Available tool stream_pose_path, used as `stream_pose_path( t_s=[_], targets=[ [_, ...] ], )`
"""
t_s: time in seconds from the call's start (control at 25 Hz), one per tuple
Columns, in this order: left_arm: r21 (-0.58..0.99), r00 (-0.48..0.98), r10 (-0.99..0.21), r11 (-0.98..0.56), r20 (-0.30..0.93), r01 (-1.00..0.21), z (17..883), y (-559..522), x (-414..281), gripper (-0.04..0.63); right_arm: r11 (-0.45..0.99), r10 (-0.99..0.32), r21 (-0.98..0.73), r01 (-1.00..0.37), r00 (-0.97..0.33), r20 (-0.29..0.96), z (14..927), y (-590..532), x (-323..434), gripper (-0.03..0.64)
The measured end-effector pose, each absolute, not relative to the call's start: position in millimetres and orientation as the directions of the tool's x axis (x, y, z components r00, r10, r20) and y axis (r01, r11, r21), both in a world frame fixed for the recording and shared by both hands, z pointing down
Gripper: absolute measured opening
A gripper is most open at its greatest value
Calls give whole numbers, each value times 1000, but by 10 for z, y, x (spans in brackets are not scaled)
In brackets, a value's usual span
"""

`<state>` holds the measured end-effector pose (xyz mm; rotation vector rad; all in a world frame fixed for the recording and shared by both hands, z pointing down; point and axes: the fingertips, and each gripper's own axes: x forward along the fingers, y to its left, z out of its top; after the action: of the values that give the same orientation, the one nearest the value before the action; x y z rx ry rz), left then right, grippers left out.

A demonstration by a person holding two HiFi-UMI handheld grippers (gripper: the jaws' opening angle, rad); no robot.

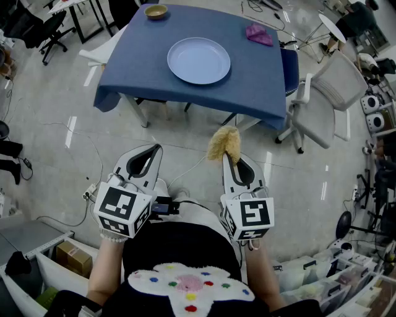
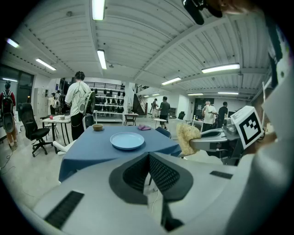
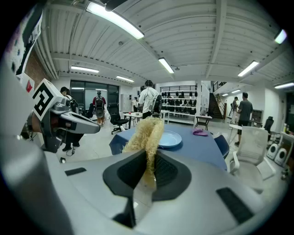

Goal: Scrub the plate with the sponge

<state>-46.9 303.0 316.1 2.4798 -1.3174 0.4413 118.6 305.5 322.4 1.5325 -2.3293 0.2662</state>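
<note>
A pale blue plate [image 1: 198, 60] lies on the blue-clothed table [image 1: 142, 68] ahead of me; it also shows as the plate [image 2: 127, 140] and the plate [image 3: 171, 138] in the gripper views. My right gripper [image 1: 226, 152] is shut on a tan fibrous sponge [image 1: 224, 143], which sticks up between the jaws as the sponge [image 3: 146, 137]. My left gripper [image 1: 153, 148] is shut with nothing in it; its jaws [image 2: 148, 156] meet. Both grippers hang over the floor, well short of the table.
A small brown bowl [image 1: 156, 11] and a purple cloth [image 1: 258, 34] lie at the table's far side. A white chair [image 1: 325, 102] stands right of the table. Cables run across the floor [image 1: 68, 161]. People stand in the background [image 2: 79, 103].
</note>
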Motion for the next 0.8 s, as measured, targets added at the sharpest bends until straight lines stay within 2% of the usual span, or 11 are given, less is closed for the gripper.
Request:
stream_pose_path(
  t_s=[0.48, 0.68, 0.8],
  targets=[
    [113, 526, -749, -530, 402, -841, 3179, 3030, -532, 10, 406, -851, 31, -914, -365, 376, 3228, 3044, 1122, 38],
    [92, 515, -753, -528, 409, -844, 3229, 3002, -537, 12, 386, -856, -26, -922, -369, 362, 3227, 3015, 1128, 38],
    [117, 527, -751, -528, 399, -841, 3223, 3012, -483, 67, 380, -859, -30, -925, -365, 359, 3227, 3022, 1172, 40]
  ],
)
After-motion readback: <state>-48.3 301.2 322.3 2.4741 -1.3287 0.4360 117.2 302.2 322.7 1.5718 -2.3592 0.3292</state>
